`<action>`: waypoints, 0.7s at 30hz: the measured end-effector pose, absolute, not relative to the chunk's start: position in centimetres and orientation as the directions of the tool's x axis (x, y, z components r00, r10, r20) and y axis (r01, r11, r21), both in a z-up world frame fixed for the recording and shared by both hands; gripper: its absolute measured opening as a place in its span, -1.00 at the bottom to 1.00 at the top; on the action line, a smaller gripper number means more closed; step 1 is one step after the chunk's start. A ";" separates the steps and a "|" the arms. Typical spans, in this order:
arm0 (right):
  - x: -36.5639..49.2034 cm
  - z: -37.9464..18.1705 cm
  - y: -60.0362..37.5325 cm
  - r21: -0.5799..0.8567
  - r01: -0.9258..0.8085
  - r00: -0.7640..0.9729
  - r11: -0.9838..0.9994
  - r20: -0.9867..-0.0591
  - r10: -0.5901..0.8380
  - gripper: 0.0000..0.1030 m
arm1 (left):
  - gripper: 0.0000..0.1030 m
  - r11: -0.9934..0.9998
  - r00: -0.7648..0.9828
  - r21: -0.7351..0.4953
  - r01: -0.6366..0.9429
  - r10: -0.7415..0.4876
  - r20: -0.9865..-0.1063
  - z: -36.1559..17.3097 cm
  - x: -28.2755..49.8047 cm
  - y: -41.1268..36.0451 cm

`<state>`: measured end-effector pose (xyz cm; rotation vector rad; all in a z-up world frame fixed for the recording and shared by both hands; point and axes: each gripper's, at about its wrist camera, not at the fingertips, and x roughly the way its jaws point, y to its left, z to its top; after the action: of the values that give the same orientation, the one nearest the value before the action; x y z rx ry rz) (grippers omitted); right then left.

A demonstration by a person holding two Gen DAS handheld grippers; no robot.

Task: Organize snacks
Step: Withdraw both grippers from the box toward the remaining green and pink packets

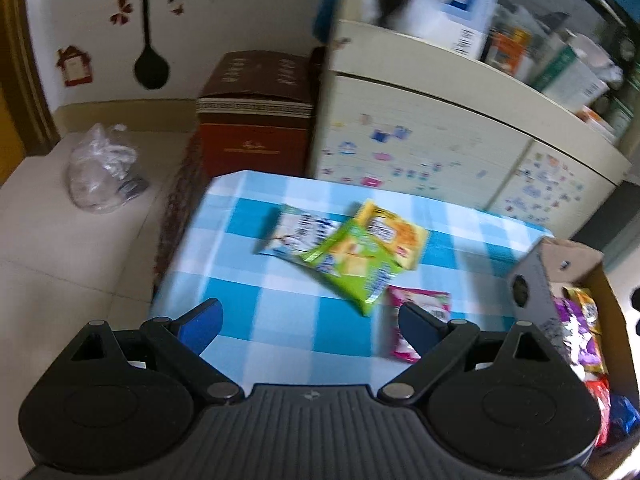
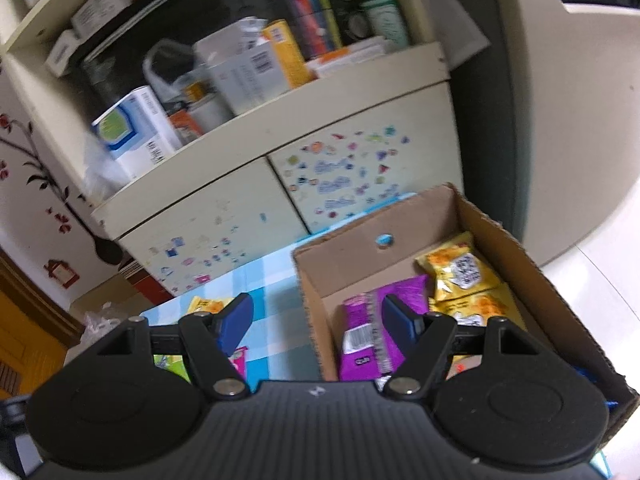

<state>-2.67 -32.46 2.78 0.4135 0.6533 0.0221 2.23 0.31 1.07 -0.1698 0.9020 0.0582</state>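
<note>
Hiding part of pink packet (image 1: 404,320) — left claw (image 1: 310,326).

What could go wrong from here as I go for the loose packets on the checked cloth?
1. The green packet lies over the white-blue packet and the yellow packet; a grab there may drag or lift more than one.
2. The pink packet sits right under one finger of the open left gripper; it could get nudged instead of gripped.
3. The right gripper, open and empty, straddles the cardboard box wall and may snag it.
</note>
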 end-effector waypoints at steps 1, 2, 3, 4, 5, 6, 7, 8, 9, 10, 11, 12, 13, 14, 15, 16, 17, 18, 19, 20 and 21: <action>-2.7 2.8 -32.1 0.378 0.098 0.798 0.921 -0.582 0.154 0.40 | 0.89 0.983 0.619 -0.128 -0.133 -0.019 -0.785 0.9 2.4 0.8; -2.6 2.9 -31.6 0.373 0.082 0.799 0.924 -0.578 0.163 0.40 | 0.89 0.980 0.620 -0.134 -0.148 -0.013 -0.785 0.7 2.6 1.4; -2.5 2.9 -31.1 0.370 0.069 0.799 0.927 -0.577 0.170 0.40 | 0.89 0.977 0.620 -0.136 -0.163 -0.006 -0.785 0.5 2.8 1.8; -2.4 2.8 -30.6 0.367 0.056 0.798 0.929 -0.576 0.179 0.40 | 0.89 0.975 0.619 -0.139 -0.174 -0.001 -0.785 0.3 3.1 2.1; -2.2 2.8 -30.0 0.365 0.042 0.794 0.930 -0.577 0.190 0.40 | 0.89 0.972 0.617 -0.141 -0.185 0.003 -0.787 0.0 3.4 2.5; -2.1 2.6 -29.5 0.365 0.030 0.790 0.930 -0.579 0.202 0.40 | 0.89 0.970 0.614 -0.142 -0.197 0.009 -0.789 -0.3 3.7 2.7; -1.9 2.5 -29.0 0.368 0.018 0.784 0.930 -0.583 0.215 0.40 | 0.89 0.968 0.611 -0.143 -0.207 0.014 -0.791 -0.5 3.9 3.0; -1.7 2.3 -28.4 0.372 0.008 0.775 0.928 -0.589 0.229 0.40 | 0.89 0.965 0.607 -0.147 -0.217 0.016 -0.794 -0.7 4.3 3.2; -1.5 2.0 -27.8 0.374 -0.001 0.766 0.927 -0.595 0.241 0.40 | 0.89 0.962 0.603 -0.154 -0.225 0.013 -0.798 -1.0 4.7 3.3; -1.4 1.7 -27.2 0.374 -0.009 0.759 0.927 -0.601 0.250 0.40 | 0.89 0.959 0.598 -0.164 -0.233 0.009 -0.801 -1.2 5.1 3.4; -1.2 1.4 -26.5 0.371 -0.019 0.749 0.929 -0.610 0.259 0.40 | 0.89 0.954 0.595 -0.177 -0.242 0.002 -0.803 -1.3 5.5 3.5; -1.0 1.1 -25.9 0.366 -0.026 0.740 0.930 -0.619 0.264 0.40 | 0.89 0.951 0.595 -0.187 -0.246 -0.004 -0.803 -1.4 5.9 3.6; -1.0 0.7 -25.4 0.360 -0.032 0.733 0.932 -0.626 0.267 0.40 | 0.89 0.949 0.597 -0.194 -0.249 -0.008 -0.803 -1.6 6.3 3.6; -0.8 0.3 -24.7 0.354 -0.038 0.722 0.934 -0.636 0.271 0.40 | 0.89 0.948 0.598 -0.198 -0.248 -0.011 -0.802 -1.7 6.6 3.5; -0.6 -0.1 -24.1 0.352 -0.043 0.713 0.935 -0.645 0.275 0.40 | 0.89 0.949 0.596 -0.199 -0.243 -0.016 -0.803 -1.9 7.1 3.4; -0.4 -0.7 -23.6 0.351 -0.048 0.702 0.935 -0.654 0.282 0.40 | 0.89 0.951 0.592 -0.200 -0.237 -0.022 -0.806 -2.2 7.5 3.2; -0.2 -1.0 -23.1 0.351 -0.051 0.693 0.935 -0.661 0.286 0.40 | 0.89 0.951 0.586 -0.202 -0.234 -0.027 -0.810 -2.4 7.9 2.9; 0.1 -1.5 -22.6 0.348 -0.056 0.684 0.936 -0.670 0.290 0.40 | 0.89 0.950 0.584 -0.205 -0.234 -0.032 -0.811 -2.6 8.2 2.7; 0.2 -1.9 -22.2 0.343 -0.060 0.677 0.937 -0.676 0.291 0.40 | 0.89 0.950 0.584 -0.211 -0.231 -0.038 -0.811 -2.8 8.6 2.5; 0.4 -2.3 -21.7 0.333 -0.066 0.669 0.941 -0.685 0.290 0.40 | 0.89 0.950 0.585 -0.215 -0.224 -0.045 -0.809 -2.9 8.9 2.3; 0.6 -2.7 -21.3 0.323 -0.072 0.662 0.944 -0.692 0.287 0.40 | 0.89 0.952 0.589 -0.216 -0.215 -0.050 -0.807 -3.0 9.2 2.1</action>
<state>0.58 -21.32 -2.67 0.2793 0.8248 0.2058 9.25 2.11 -3.01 -0.3067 0.9403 0.0976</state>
